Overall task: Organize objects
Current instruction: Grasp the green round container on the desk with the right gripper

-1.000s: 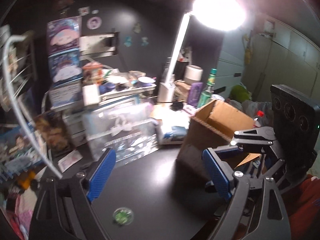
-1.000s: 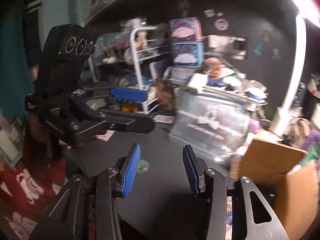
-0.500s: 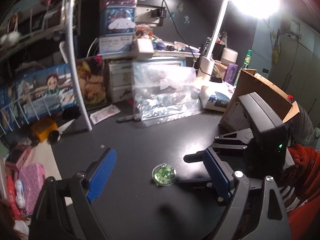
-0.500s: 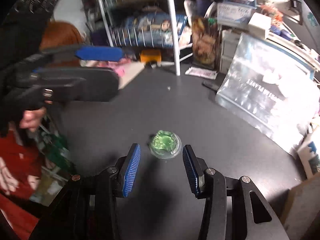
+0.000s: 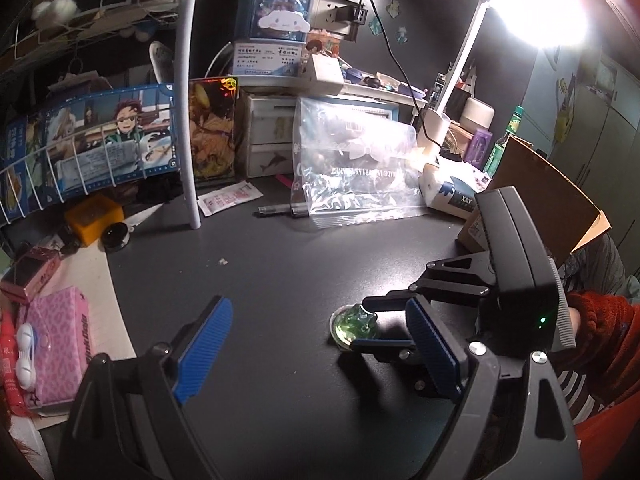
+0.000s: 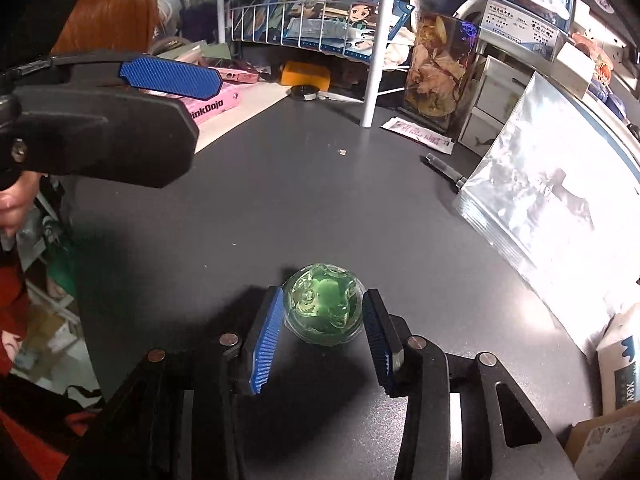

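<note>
The right gripper (image 6: 322, 336) is seen lowered to the table (image 6: 320, 200), its jaws set partly apart, with the green capsule (image 6: 323, 305) lodged between the blue pads (image 6: 264, 344). The left pad is found at or against the capsule's side; a narrow gap appears on the right, and firm clamping cannot be confirmed. The capsule is seen resting on the table between the fingertips, towards their front ends.

The left gripper (image 5: 316, 354) is held wide apart above the table with nothing between its jaws. In the left wrist view the capsule (image 5: 352, 326) is observed just beside the left gripper's right pad (image 5: 432, 350), bracketed by the right gripper's fingers.

Compared with half a second ago, the right gripper is found advanced: the capsule, then lying ahead of the fingertips, is now enclosed between them. The jaw spacing appears little changed. The left gripper's opening is unchanged, and the capsule's place on the table appears the same.

Along the table's far side a clear plastic bag (image 5: 352, 168), a pen (image 5: 280, 210) and a cardboard box (image 5: 540, 200) are noted, well apart from the capsule. A pink box (image 5: 60, 344) is noted at the left edge.
</note>
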`<state>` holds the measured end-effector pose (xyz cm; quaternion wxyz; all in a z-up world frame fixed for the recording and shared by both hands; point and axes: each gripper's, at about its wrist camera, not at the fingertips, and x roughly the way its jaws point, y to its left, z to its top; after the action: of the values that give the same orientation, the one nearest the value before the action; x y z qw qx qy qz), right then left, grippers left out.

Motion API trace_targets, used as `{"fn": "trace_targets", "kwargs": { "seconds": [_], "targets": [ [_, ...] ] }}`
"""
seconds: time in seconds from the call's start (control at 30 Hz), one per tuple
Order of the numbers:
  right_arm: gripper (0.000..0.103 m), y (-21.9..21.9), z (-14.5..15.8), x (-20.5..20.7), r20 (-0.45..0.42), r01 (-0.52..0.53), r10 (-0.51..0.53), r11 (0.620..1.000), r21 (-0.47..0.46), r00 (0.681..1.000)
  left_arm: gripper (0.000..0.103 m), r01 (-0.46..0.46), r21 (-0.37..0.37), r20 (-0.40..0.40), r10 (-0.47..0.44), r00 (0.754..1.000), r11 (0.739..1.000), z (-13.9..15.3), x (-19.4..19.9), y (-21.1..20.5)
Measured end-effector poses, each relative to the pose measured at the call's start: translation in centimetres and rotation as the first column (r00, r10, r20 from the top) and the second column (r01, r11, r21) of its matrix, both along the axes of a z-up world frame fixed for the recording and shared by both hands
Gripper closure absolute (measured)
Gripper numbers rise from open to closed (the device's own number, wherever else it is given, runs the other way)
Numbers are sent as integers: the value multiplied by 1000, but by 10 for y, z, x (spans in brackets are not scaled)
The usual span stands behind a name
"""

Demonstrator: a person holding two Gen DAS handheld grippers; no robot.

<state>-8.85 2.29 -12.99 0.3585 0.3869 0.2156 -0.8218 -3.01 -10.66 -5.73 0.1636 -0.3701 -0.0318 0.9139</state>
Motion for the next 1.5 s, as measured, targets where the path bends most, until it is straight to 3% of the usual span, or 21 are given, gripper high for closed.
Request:
{"fn": "trace_targets", "kwargs": {
  "seconds": [0.13, 0.2, 0.43, 0.53, 0.57, 0.6, 0.7, 0.87, 0.93, 1.0, 1.23, 1.4, 1.5],
  "targets": [
    [71, 3, 1, 3, -6, -8, 8, 1000, 9, 1000, 16, 23, 9, 13, -23, 1000, 1000, -1, -3, 5],
    [83, 8, 5, 4, -5, -10, 10, 1000, -8, 1000, 16, 43, 20, 23, -43, 999, 999, -1, -5, 9],
    [83, 25, 34, 14, -17, 0, -2, 997, -75, 1000, 16, 94, 64, 56, -97, 994, 994, 7, -15, 24],
    [84, 33, 48, 25, -44, -1, -3, 995, -96, 999, 16, 139, 140, 66, -149, 987, 980, 15, -18, 27],
    [86, 35, 53, 28, -57, -1, -5, 995, -104, 998, 16, 148, 153, 67, -160, 985, 977, 16, -20, 28],
    [96, 38, 59, 32, -70, -2, -6, 994, -110, 998, 16, 147, 148, 64, -158, 985, 978, 19, -20, 31],
    [96, 43, 61, 35, -43, -3, -2, 995, -99, 999, 16, 130, 101, 56, -136, 989, 986, 24, -21, 39],
    [94, 48, 32, 31, 33, 25, -23, 996, -81, 999, 16, 136, 92, 73, -143, 987, 986, 20, -18, 43],
    [78, 50, 24, 31, 64, 40, -35, 995, -87, 997, 16, 130, 91, 81, -137, 987, 987, 16, -18, 42],
    [55, 51, 20, 32, 73, 42, -35, 994, -96, 997, 16, 119, 93, 89, -127, 988, 988, 13, -18, 39],
    [55, 39, 1, 30, 70, -5, 9, 999, -54, 997, 16, 112, 96, 114, -122, 986, 989, 3, -16, 34],
    [70, 36, 1, 31, 30, -23, 25, 998, -52, 999, 16, 114, 100, 136, -127, 982, 988, -5, -16, 33],
    [70, 35, 1, 35, 5, -37, 37, 999, -35, 999, 16, 132, 115, 160, -149, 976, 985, -12, -17, 36]
  ]
}}
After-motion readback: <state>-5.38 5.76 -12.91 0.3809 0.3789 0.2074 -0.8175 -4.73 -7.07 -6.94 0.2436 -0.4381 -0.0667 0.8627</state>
